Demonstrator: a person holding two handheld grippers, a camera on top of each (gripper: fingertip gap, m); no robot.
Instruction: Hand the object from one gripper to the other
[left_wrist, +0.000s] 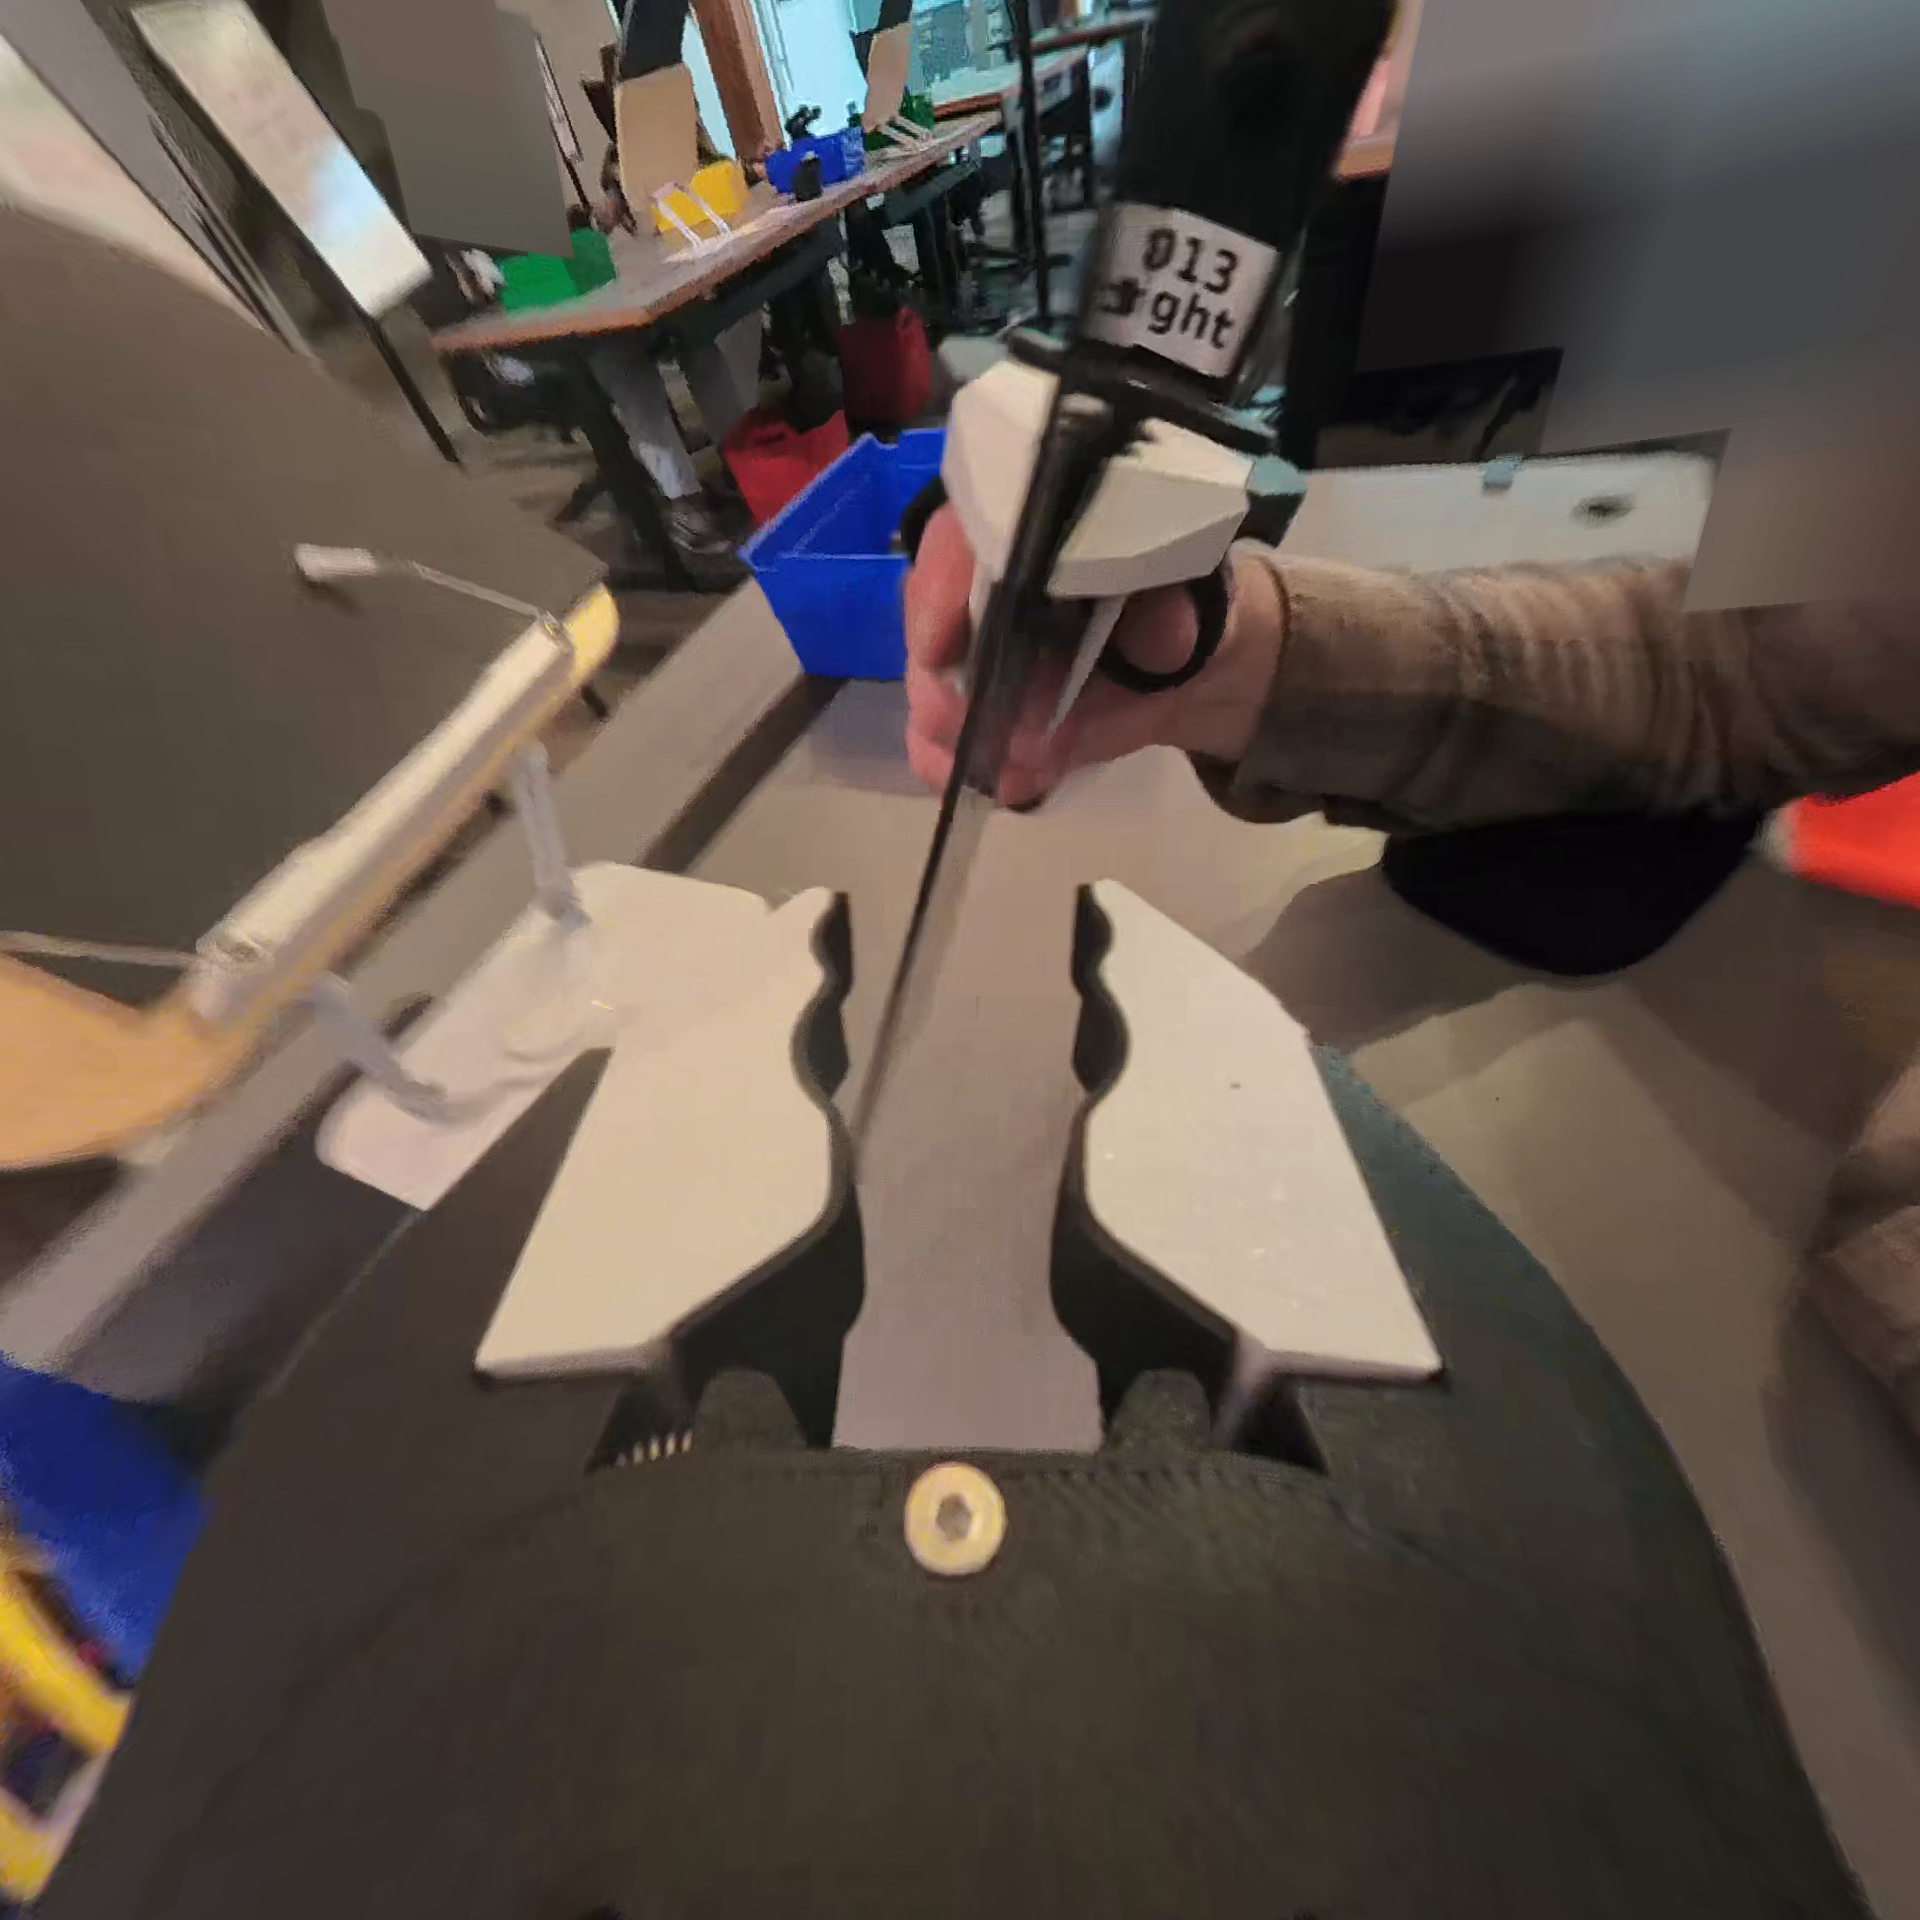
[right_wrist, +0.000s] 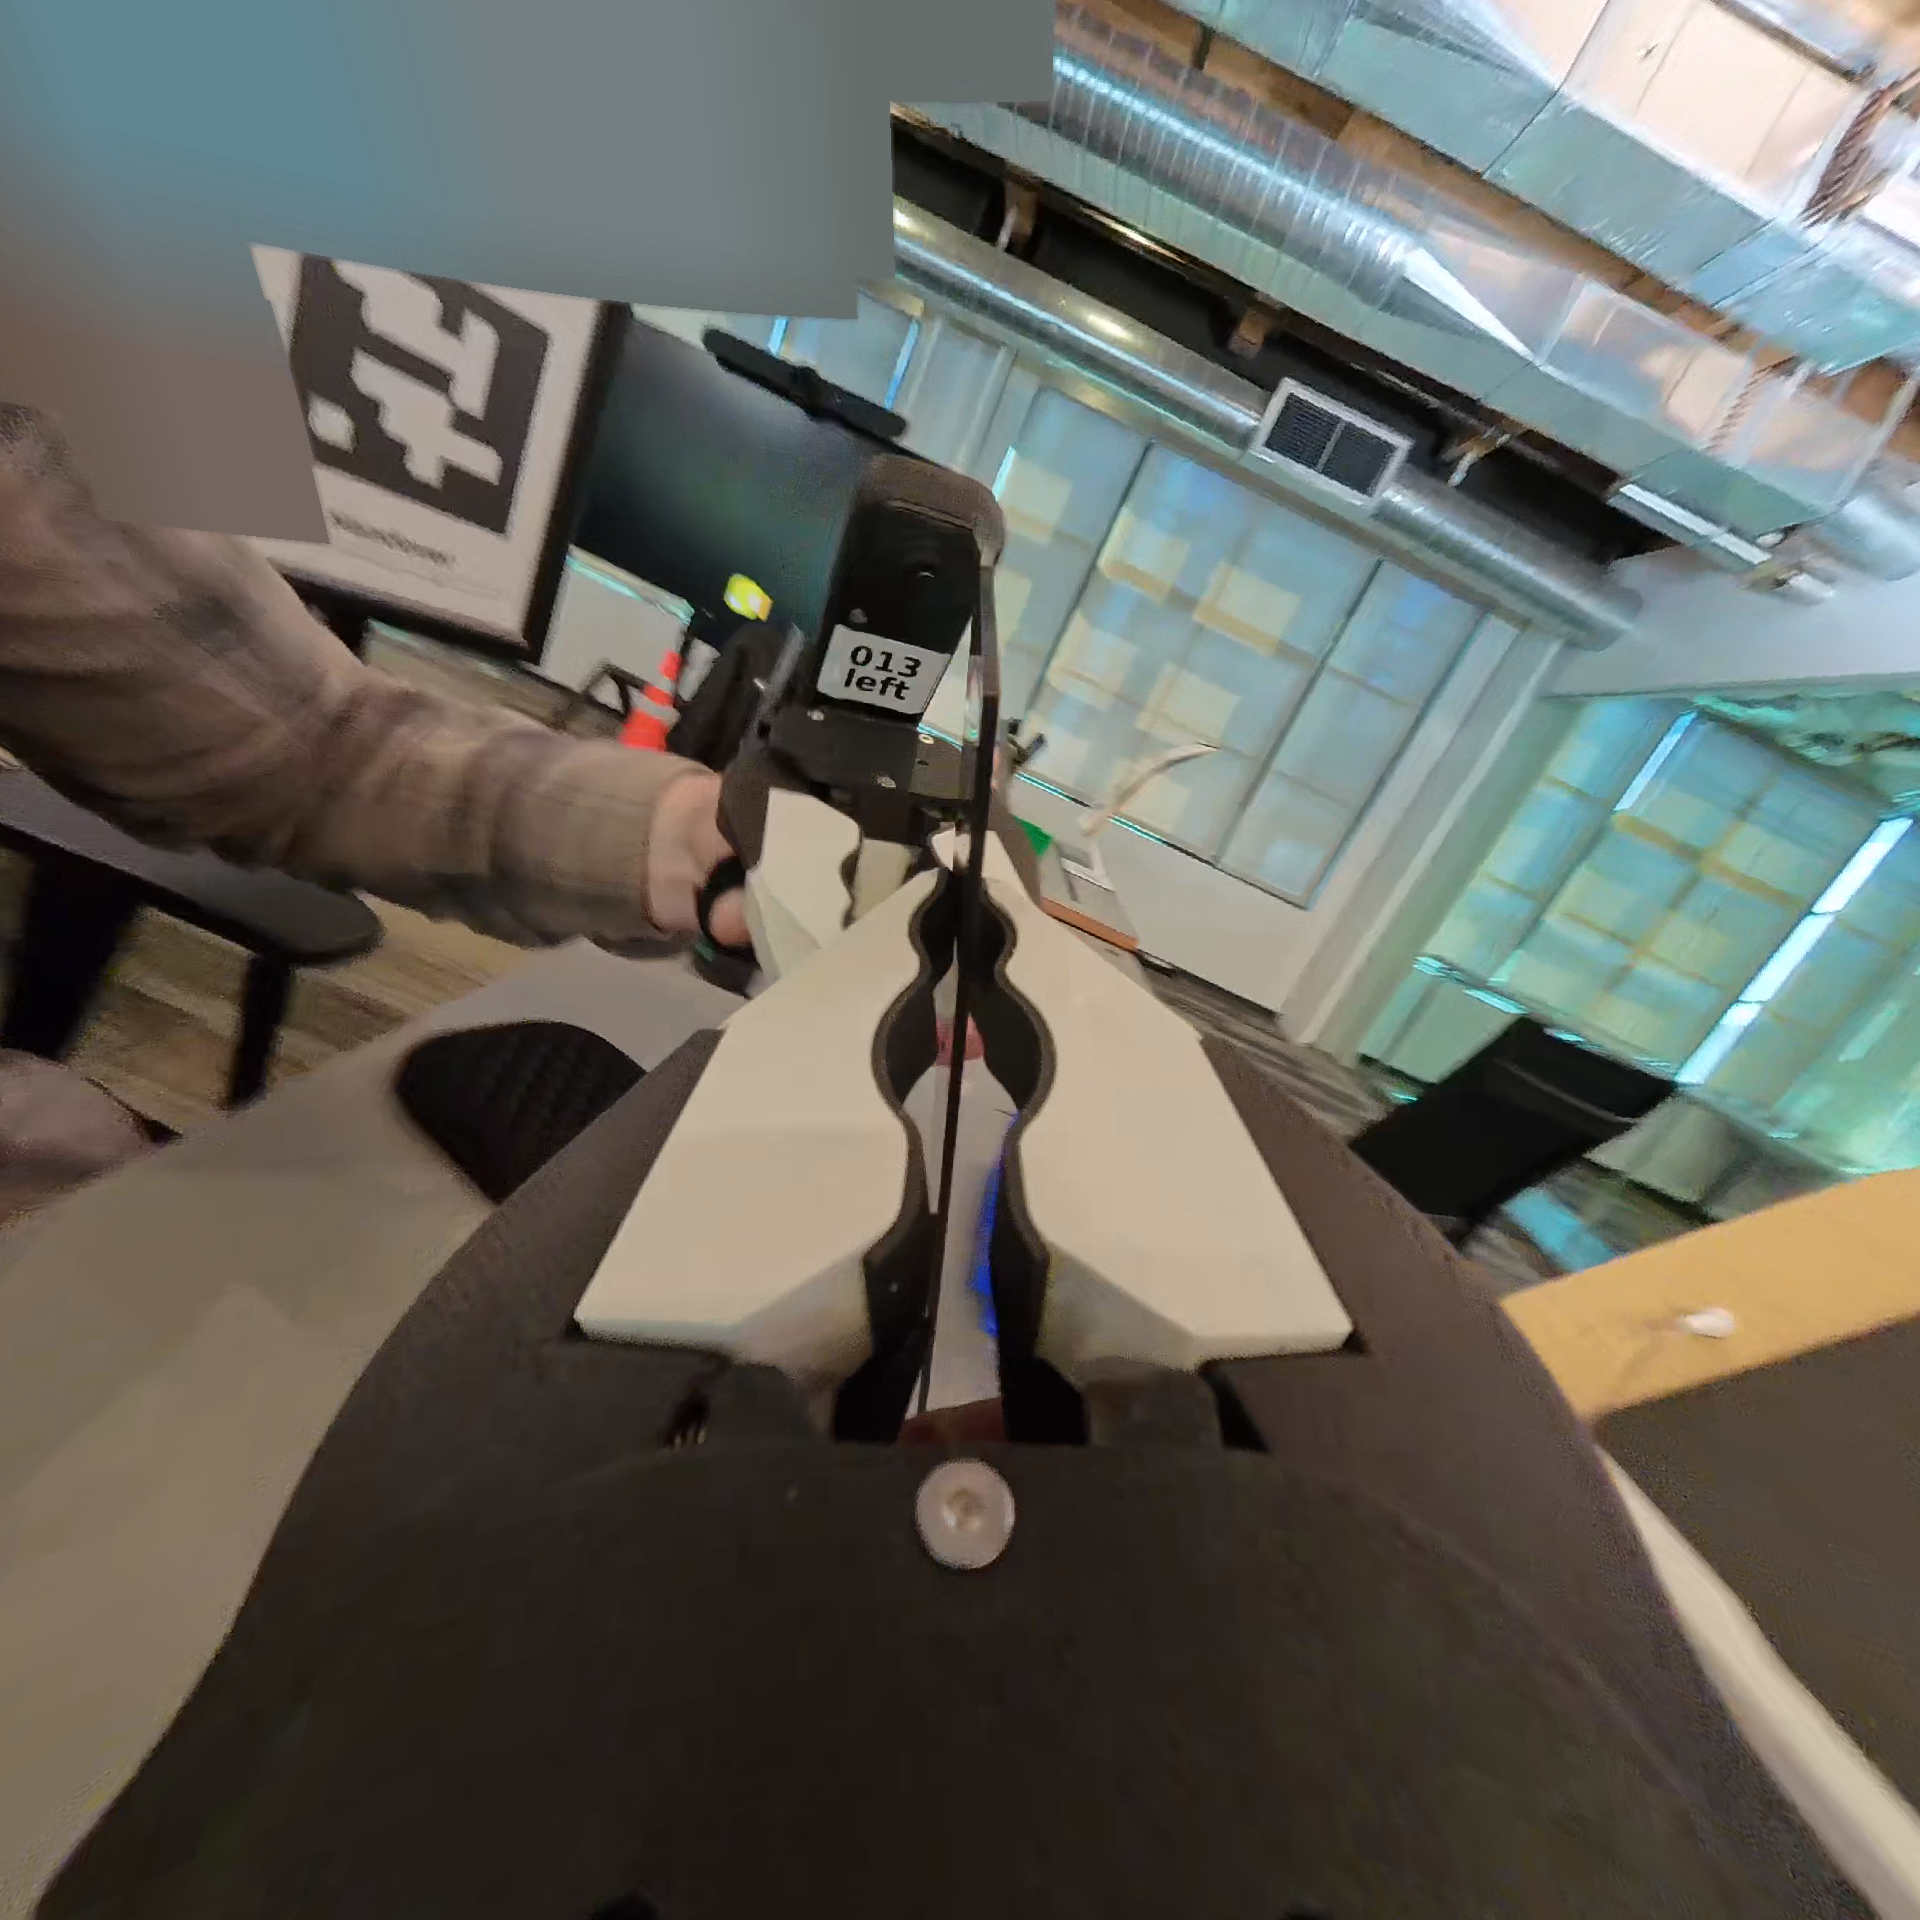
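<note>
The object is a thin, flat black sheet (left_wrist: 940, 862), seen almost edge-on. My right gripper (right_wrist: 961, 883) is shut on it: both white fingers (right_wrist: 810, 1122) press on the black edge (right_wrist: 961, 997) that runs up between them. In the left wrist view the right gripper (left_wrist: 1039, 623), held by a hand, grips the sheet's far end. The sheet reaches down between my left gripper's (left_wrist: 961, 904) fingers, which stand apart; it lies near the left pad, with a clear gap to the right pad. The left gripper (right_wrist: 883, 862) also shows open in the right wrist view.
A grey table (left_wrist: 1195, 862) lies below. A blue bin (left_wrist: 842, 582) stands beyond its far edge. A clear stand with a tan board (left_wrist: 416, 748) and a white sheet (left_wrist: 499, 1039) are at the left. A black chair (right_wrist: 520, 1091) and a wooden tabletop (right_wrist: 1714, 1278) flank the right gripper. About 5 cm separates my left fingertips from my right.
</note>
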